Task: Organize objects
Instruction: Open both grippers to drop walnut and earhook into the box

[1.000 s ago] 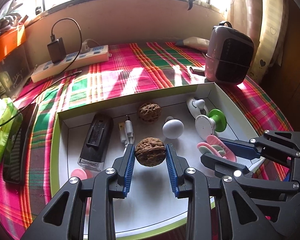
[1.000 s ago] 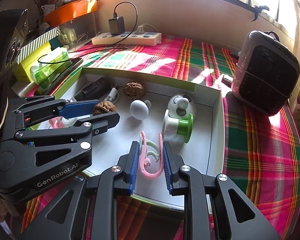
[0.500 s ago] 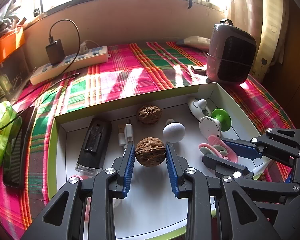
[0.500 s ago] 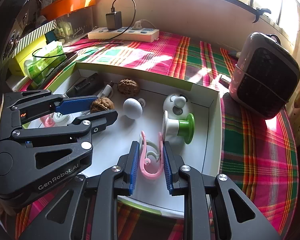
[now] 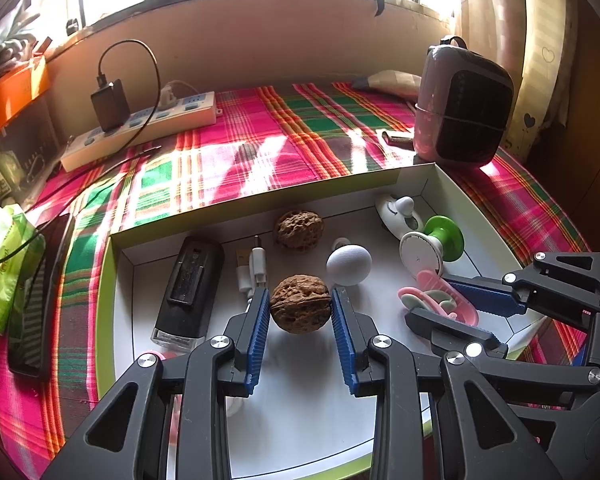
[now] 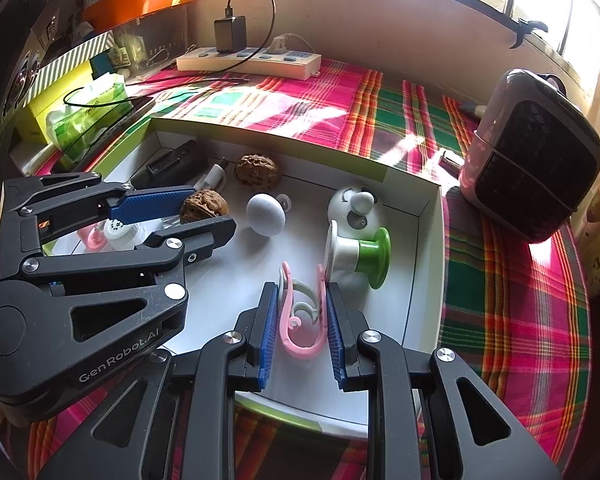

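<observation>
Over a white, green-rimmed box (image 5: pixel 116 280) on a plaid-covered tabletop (image 5: pixel 260 148): left tongs (image 5: pixel 300 312) clamped partway closed on a brown walnut (image 5: pixel 300 309), blue pads (image 5: pixel 260 320) pressed to both sides of the shell, nut lifted clear of the box floor with its shadow beneath. Right tongs (image 6: pixel 302 316) drawn close together on a pink-and-mint clip (image 6: pixel 300 312), pink outer loops squeezed between the pads (image 6: pixel 269 328), low over the box's near right part.

Lying in the box: a second walnut (image 5: pixel 299 229) near the far wall; a white egg-shaped piece (image 5: pixel 349 265) just right of the held nut; a white-and-green spool-like gadget (image 5: pixel 432 242) on its side; a white rounded toy (image 5: pixel 396 212) in the far right corner; a black stapler-like block (image 5: pixel 188 284) along the left wall; a white USB plug (image 5: pixel 252 268) beside it. From the right wrist view, a small white round piece (image 6: pixel 120 232) and something pink under the left tongs, hard to make out.

Outside the box: a power strip (image 5: pixel 140 132) with a black charger (image 5: pixel 108 104) plugged in, a small heater (image 5: pixel 464 116) at the far right, a green tissue pack (image 5: pixel 4 264) at the left edge.
</observation>
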